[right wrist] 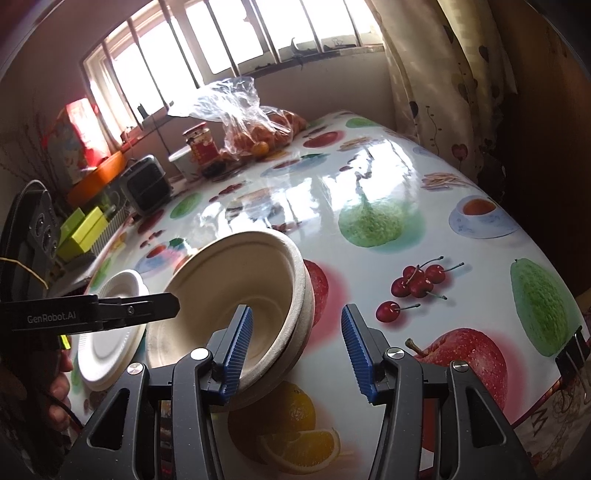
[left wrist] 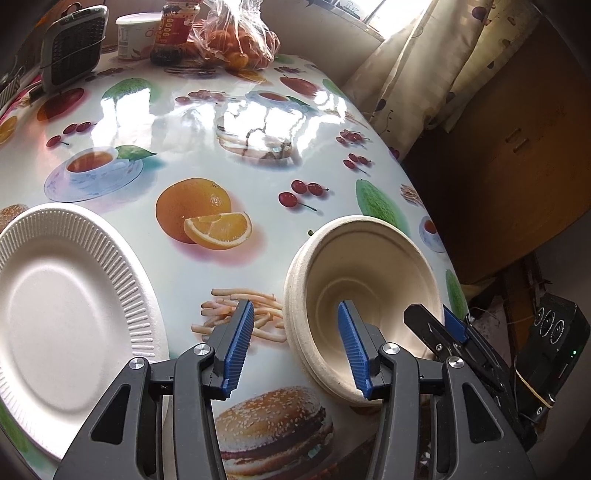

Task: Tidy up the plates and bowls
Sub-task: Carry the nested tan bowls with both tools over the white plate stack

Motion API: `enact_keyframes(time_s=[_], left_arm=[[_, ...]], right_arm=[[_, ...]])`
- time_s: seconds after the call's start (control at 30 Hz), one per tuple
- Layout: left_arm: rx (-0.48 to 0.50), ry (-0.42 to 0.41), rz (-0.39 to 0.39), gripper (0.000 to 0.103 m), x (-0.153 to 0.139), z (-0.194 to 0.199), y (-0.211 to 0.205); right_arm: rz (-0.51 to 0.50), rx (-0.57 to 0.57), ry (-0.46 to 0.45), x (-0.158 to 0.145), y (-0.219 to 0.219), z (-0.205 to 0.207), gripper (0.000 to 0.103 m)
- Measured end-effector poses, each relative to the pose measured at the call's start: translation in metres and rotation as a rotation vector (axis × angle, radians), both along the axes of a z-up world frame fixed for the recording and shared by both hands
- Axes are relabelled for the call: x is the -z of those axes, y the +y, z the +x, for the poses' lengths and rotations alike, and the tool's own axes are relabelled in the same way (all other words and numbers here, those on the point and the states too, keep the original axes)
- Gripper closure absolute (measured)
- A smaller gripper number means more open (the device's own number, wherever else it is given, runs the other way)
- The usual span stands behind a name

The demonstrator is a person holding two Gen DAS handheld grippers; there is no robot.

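Observation:
A stack of beige paper bowls (left wrist: 369, 266) (right wrist: 240, 280) sits on the fruit-print tablecloth (left wrist: 258, 155), near the table's right edge. My left gripper (left wrist: 297, 347) is open and straddles the stack's near-left rim, one pad inside the top bowl and one outside, neither pressing. My right gripper (right wrist: 297, 349) is open too and straddles the opposite rim with a gap at its outer pad; in the left wrist view the right gripper (left wrist: 428, 312) shows over the bowl's right side. A finger of the left gripper (right wrist: 147, 308) reaches over the bowl's far rim. White ribbed plates (left wrist: 62, 295) (right wrist: 110, 339) lie stacked to the left.
At the far end stand a bag of oranges (left wrist: 236, 40) (right wrist: 258, 125), a red-labelled jar (left wrist: 173, 29), a white cup (left wrist: 133, 35) and a small grey fan (left wrist: 74, 44). A curtain (left wrist: 424, 55) and a wooden cabinet (left wrist: 517, 166) flank the table's right edge. A hand (right wrist: 61, 384) shows lower left.

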State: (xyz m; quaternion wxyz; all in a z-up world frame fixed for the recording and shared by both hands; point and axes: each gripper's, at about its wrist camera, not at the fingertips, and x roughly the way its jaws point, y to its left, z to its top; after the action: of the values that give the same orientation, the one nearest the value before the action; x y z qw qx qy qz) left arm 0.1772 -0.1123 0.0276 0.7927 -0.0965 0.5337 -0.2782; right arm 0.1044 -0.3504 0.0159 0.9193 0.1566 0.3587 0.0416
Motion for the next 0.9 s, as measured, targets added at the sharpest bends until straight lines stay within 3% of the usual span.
enact_keyframes(time_s=[0.2,0.3,0.37,0.63,0.9], left_arm=[[-0.018,0.008,-0.023,0.055,0.0013,0.0001,0.0016],[-0.021,0.008,-0.027,0.055,0.0013,0.0007,0.0004],[-0.018,0.006,-0.027,0.058,0.0013,0.0005,-0.0008],[-0.013,0.002,-0.026,0.067,0.0006,0.0018,-0.0034],[-0.016,0.002,-0.03,0.078,0.001,0.0024,-0.0048]], right_arm=[[0.016,-0.008,0.001,0.0003,-0.0025,0.0044,0.054],[0.021,-0.01,0.0,0.0004,-0.0035,0.0059,0.059],[0.024,-0.015,0.001,0.0006,-0.0036,0.0056,0.067],[0.032,-0.022,-0.001,0.0013,-0.0029,0.0055,0.077],[0.032,-0.022,-0.001,0.0013,-0.0028,0.0055,0.078]])
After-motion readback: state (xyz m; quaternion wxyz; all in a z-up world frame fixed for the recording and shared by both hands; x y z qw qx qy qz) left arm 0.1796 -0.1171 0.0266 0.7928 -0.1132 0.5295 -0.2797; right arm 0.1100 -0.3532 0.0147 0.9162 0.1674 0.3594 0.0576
